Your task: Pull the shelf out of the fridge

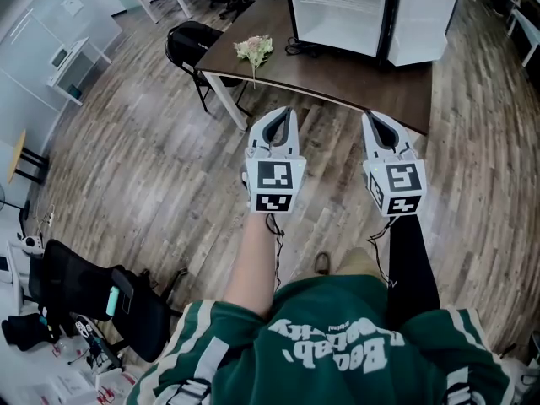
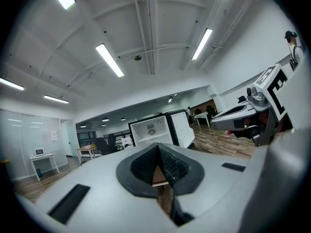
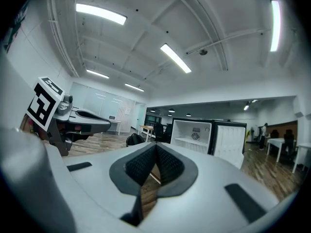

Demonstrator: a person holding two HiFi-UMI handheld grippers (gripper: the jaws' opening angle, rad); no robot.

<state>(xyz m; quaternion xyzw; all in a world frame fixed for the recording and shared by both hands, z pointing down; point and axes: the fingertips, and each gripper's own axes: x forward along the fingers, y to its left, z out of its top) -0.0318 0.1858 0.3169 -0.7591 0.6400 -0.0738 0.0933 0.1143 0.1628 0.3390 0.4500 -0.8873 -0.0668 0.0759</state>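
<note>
A small white fridge (image 1: 337, 11) stands on a brown table (image 1: 337, 87) with its door (image 1: 422, 25) swung open to the right. The fridge (image 3: 191, 134) shows a pale shelf (image 3: 186, 140) across its inside in the right gripper view. My left gripper (image 1: 285, 113) and right gripper (image 1: 374, 117) are side by side over the floor, short of the table's near edge, both pointing level at the fridge. Each is shut with nothing between its pads. From the left gripper (image 2: 158, 147) the fridge (image 2: 151, 131) is straight ahead, and the right gripper (image 2: 238, 116) is alongside.
A bunch of pale flowers (image 1: 255, 51) lies on the table's left end. A black chair (image 1: 190, 45) stands left of the table. Another black chair with gear (image 1: 93, 294) is at the lower left, and a white desk (image 1: 72, 66) stands by the left wall. The floor is wood plank.
</note>
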